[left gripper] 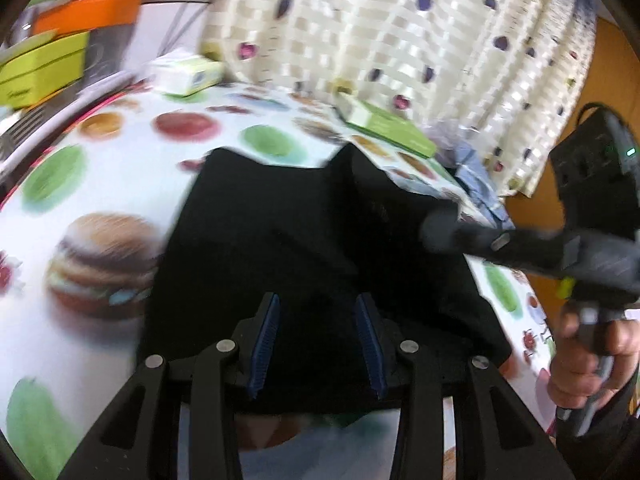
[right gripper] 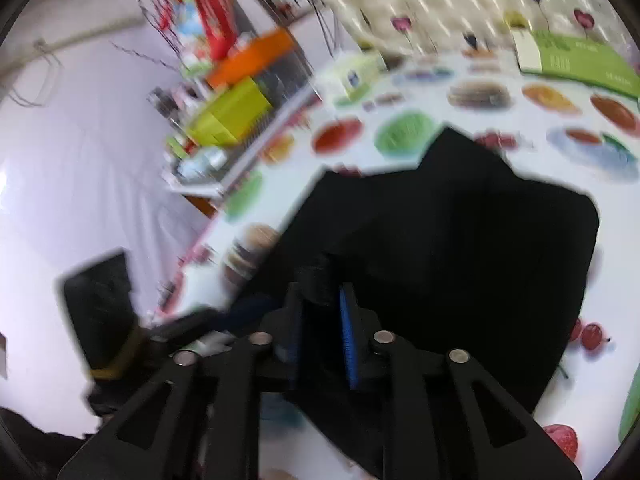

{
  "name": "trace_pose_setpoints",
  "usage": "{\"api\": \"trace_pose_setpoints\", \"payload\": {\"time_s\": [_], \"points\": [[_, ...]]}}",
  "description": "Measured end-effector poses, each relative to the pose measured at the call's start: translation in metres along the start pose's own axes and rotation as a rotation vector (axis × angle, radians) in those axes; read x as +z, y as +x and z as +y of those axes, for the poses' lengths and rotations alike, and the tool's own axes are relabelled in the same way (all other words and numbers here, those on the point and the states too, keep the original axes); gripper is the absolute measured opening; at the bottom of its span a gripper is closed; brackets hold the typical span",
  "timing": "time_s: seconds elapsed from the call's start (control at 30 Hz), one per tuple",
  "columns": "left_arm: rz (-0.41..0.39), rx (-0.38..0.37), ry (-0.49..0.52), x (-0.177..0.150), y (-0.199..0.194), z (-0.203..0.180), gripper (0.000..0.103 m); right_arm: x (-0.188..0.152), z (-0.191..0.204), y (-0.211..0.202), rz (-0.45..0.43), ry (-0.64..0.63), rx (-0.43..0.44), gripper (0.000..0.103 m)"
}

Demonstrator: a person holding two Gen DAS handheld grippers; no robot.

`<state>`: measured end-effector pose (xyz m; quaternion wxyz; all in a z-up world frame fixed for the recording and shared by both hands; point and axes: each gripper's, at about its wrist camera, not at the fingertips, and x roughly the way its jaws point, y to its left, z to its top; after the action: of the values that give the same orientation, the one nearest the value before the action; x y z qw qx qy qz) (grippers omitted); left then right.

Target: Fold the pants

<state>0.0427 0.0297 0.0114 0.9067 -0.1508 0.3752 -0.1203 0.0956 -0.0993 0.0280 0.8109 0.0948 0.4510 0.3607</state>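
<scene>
Black pants point(left gripper: 304, 240) lie folded on a table with a food-print cloth point(left gripper: 80, 184). My left gripper point(left gripper: 318, 308) hovers over the near edge of the pants, open and empty, blue pads apart. The right gripper point(left gripper: 440, 232) shows in the left wrist view at the pants' right side, held by a hand. In the right wrist view the pants point(right gripper: 460, 232) spread ahead, and my right gripper point(right gripper: 320, 296) has its jaws narrowly set with a fold of black cloth between the fingers. Both views are motion-blurred.
A green flat box point(left gripper: 388, 124) and a white tissue pack point(left gripper: 186, 72) lie at the table's far side by a dotted curtain point(left gripper: 400, 32). Yellow-green and orange boxes point(left gripper: 44, 64) are stacked at far left. Blue cloth point(left gripper: 480, 188) hangs off the right edge.
</scene>
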Motion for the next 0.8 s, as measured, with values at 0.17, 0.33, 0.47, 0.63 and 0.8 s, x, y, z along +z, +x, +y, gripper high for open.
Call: {"api": "trace_pose_setpoints", "payload": {"time_s": [0.17,0.33,0.47,0.63,0.8], "points": [[-0.047,0.014,-0.018,0.003,-0.017,0.014,0.042,-0.012,0.008,-0.015,-0.057,-0.044,0.022,0.050],[-0.062,0.012,-0.001,0.022,-0.011,0.015,0.042,-0.020,0.002,-0.045,-0.146,-0.030,0.037,0.050],[-0.042,-0.021,0.065,0.038,0.005,0.006,0.042,-0.033,-0.027,-0.054,-0.148,0.048,-0.058,0.050],[0.045,-0.005,0.112,0.057,0.044,0.001,0.042,-0.041,-0.048,-0.059,-0.152,0.100,-0.136,0.050],[0.094,0.006,0.102,0.061,0.066,0.002,0.045,-0.040,-0.057,-0.055,-0.142,0.115,-0.163,0.050]]}}
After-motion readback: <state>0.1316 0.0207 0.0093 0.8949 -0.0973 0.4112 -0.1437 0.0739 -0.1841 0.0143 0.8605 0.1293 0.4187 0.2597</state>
